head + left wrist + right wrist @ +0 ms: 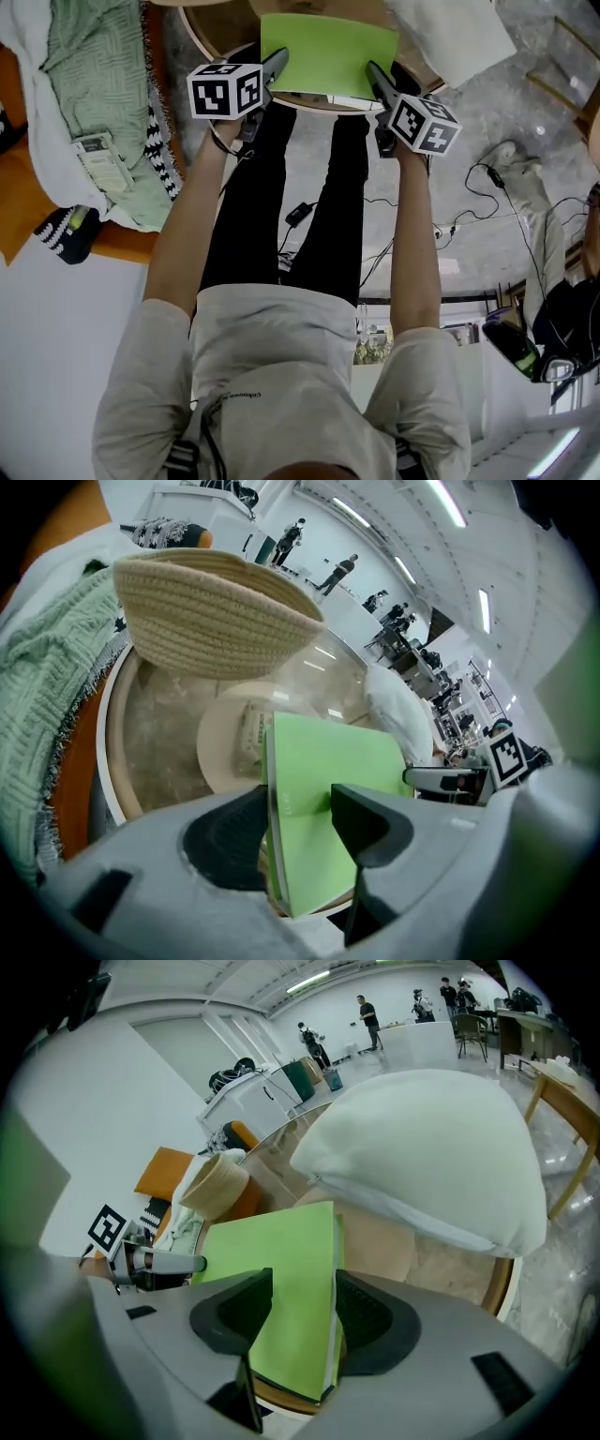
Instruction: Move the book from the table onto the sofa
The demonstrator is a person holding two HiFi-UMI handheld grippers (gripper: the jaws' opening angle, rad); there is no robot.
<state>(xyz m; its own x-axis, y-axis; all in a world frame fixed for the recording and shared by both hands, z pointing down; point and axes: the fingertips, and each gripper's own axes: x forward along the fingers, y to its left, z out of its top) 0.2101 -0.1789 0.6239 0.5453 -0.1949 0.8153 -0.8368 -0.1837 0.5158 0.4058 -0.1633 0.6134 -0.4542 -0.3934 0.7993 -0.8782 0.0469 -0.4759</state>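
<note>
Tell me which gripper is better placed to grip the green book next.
Left, marginally: the left gripper and right gripper both straddle the book, open, but the sofa lies on the left.

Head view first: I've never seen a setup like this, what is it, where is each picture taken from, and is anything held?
No robot: a person holds a hand-worked claw in each hand. The head view looks down from their head; the other two views ride on the claws. On the round table are a green book, a woven basket and a white pillow. The left claw and the right claw each straddle an edge of the book, jaws open, nothing gripped yet.
</note>
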